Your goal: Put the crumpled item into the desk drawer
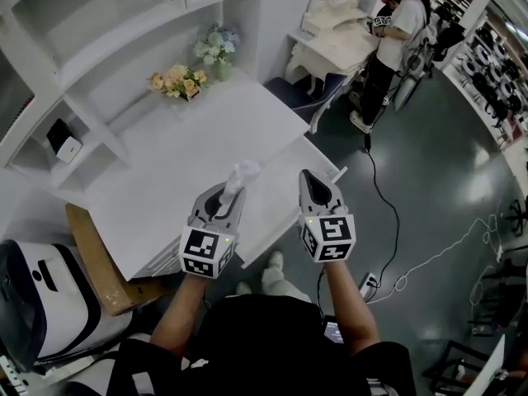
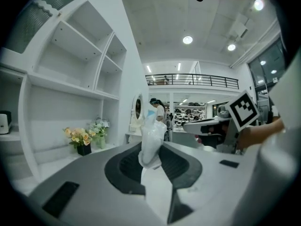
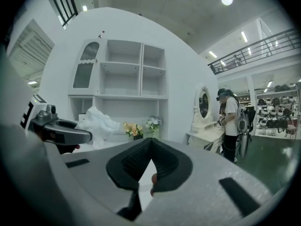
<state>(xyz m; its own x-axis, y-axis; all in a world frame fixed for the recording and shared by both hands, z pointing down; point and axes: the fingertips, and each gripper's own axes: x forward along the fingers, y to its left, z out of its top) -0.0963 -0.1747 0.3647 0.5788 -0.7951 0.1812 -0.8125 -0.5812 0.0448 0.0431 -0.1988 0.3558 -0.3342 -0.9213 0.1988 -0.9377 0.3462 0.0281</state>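
**Carrying step: the item is in your left claw, not yet in the drawer**

Head view: your left gripper (image 1: pixel 233 190) holds the crumpled item (image 1: pixel 245 172) above the white desk (image 1: pixel 206 130). Your right gripper (image 1: pixel 312 180) hangs beside it, over a lower white panel (image 1: pixel 276 217) that I judge to be the drawer.

Left gripper view: the jaws stand a little apart and pinch the white wad.

Right gripper view: the jaws meet, with nothing between them.

For the next move you need the drawer open, probably with the empty right claw. Then you can lower the item in.

No words, numbers or brand names can be read anywhere. The only printed marks are black-and-white square code patterns without letters: on the left tool (image 1: pixel 234 190), at its rear cube (image 1: pixel 206 252), and on the right tool (image 1: pixel 313 181), at its own cube (image 1: pixel 328 238).
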